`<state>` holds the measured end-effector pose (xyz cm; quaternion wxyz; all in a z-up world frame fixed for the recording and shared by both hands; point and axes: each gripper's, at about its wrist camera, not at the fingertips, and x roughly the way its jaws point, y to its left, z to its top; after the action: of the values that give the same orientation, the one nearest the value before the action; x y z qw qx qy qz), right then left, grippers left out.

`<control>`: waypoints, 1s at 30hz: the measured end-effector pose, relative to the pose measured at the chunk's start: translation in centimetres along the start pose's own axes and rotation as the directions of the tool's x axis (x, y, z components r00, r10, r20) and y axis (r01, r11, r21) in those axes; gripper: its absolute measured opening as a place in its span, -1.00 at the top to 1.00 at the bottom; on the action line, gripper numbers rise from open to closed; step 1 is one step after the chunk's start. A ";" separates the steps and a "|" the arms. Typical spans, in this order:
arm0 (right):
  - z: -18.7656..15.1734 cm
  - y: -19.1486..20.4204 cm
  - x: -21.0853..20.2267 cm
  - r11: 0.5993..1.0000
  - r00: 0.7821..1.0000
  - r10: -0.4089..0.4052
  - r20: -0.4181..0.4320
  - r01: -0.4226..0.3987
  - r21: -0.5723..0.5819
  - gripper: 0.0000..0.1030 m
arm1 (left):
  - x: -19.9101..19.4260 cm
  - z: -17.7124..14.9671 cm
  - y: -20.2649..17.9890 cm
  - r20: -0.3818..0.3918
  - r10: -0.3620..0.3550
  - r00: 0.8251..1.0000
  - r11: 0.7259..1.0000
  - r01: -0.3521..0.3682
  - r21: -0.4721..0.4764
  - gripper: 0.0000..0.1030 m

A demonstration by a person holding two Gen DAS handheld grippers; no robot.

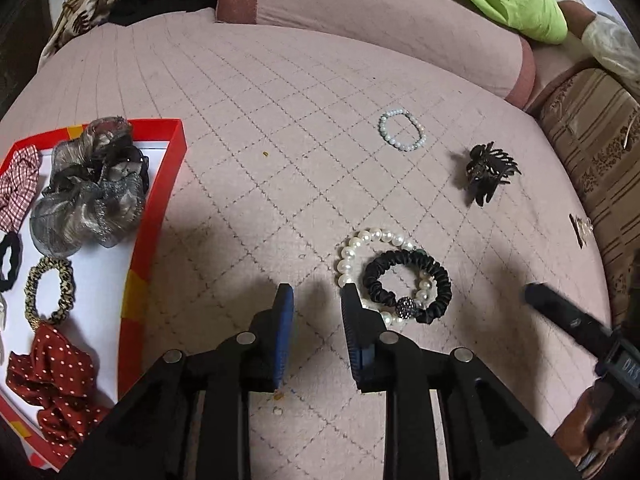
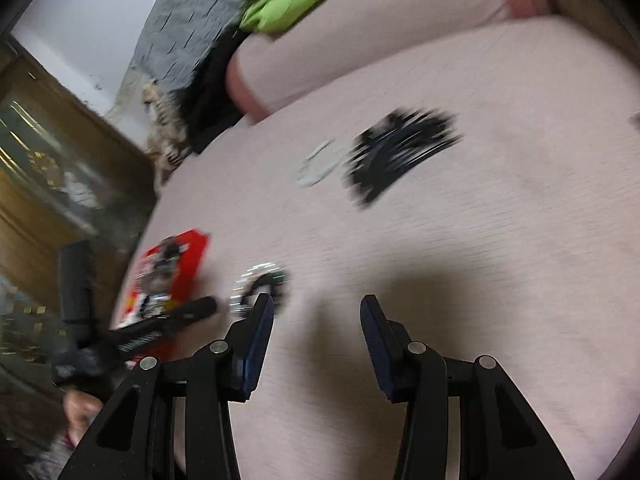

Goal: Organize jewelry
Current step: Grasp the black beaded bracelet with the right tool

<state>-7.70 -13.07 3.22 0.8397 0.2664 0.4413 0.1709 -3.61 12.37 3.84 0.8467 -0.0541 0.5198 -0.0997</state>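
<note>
Left tool [image 1: 316,300] is released, jaws apart with nothing between them, low over the pink quilted bed cover [image 1: 280,120]. Right tool [image 2: 316,312] is also released and empty; its view is motion-blurred, so detail there is poor. Left of the left tool sits the red-rimmed white tray [image 1: 176,168], already loaded: grey-silver organza scrunchie [image 1: 88,196], red-white gingham scrunchie [image 1: 18,188], small black hair tie [image 1: 10,260] at the frame edge, leopard-print hair tie [image 1: 50,288], dark red polka-dot scrunchie [image 1: 52,380]. So the sorting looks roughly half done. Still loose on the cover: a large white pearl bracelet [image 1: 356,248] just ahead-right of the left tool, its near side touching or passing behind the right finger tip, with a black satin scrunchie with a dark sparkly bead [image 1: 408,284] lying on top of it; farther ahead-right a small pale bead bracelet [image 1: 402,130]; beyond that to the right a black claw hair clip [image 1: 490,172]; and a small dark item at the far right edge, too small to identify. In the right view the claw clip and small bracelet appear only as smears ahead of the tool, well apart from it. Likely next pick is the pearl-and-scrunchie pair, being closest; since they overlap, one may drag the other when lifted.
</note>
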 end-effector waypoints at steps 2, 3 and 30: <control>0.3 0.6 1.9 1.000 0.999 0.019 -0.041 -0.019 -0.005 0.04 | 0.2 0.1 -0.1 0.002 0.001 1.000 1.000 -0.001 -0.001 0.54; 0.3 0.7 2.9 1.000 0.998 0.026 -0.059 -0.027 -0.004 0.04 | 0.1 0.2 -0.1 0.004 0.002 1.000 1.000 -0.002 -0.001 0.54; -0.2 -1.1 0.9 0.942 0.949 -0.313 -0.021 0.308 -0.133 0.23 | 3.2 2.6 -2.4 0.010 0.076 0.997 0.995 -0.077 0.067 0.16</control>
<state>-7.30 -13.49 1.92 0.8619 0.1356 0.4836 0.0699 -0.11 9.31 2.68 0.8532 -0.0061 0.5147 -0.0843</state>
